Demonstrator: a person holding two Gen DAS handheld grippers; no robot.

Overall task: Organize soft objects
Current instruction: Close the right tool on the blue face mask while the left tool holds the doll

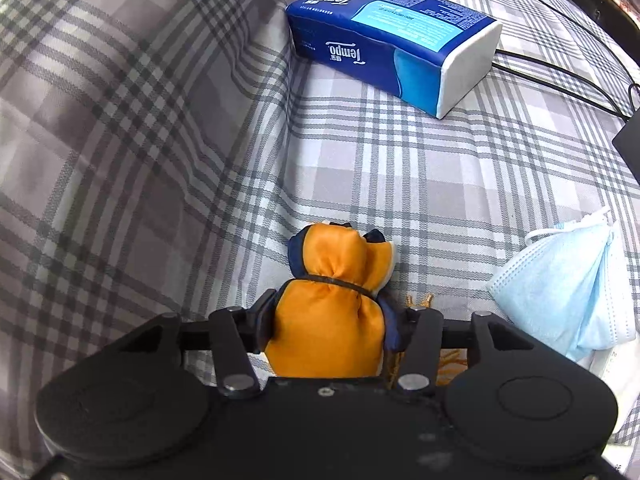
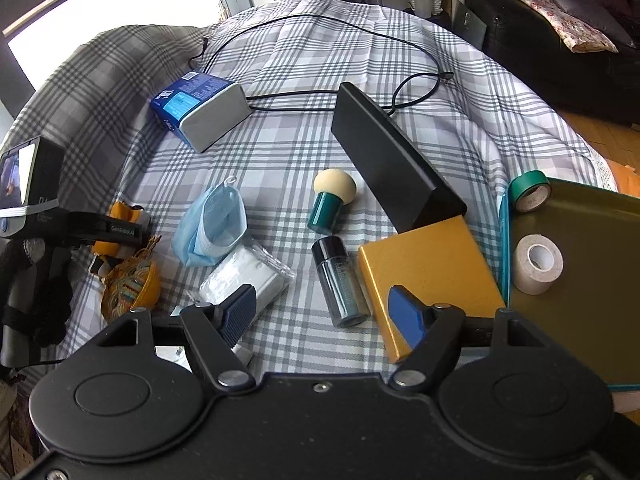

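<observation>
We're setting orange pouch (image 1: 332,312) beside pillow (image 1: 120,120); left gripper (image 1: 332,320) loosely bracketing it, right gripper (image 2: 324,312) hovering wide, empty.

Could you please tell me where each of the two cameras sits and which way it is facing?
Left wrist: on the left tongs, looking steeply down at an orange pouch between their fingers on the plaid bed.
Right wrist: on the right tongs, facing across the bed; its open fingers show, and the left tongs at left.
Shared: tissue pack, blue mask, pouch.
</observation>
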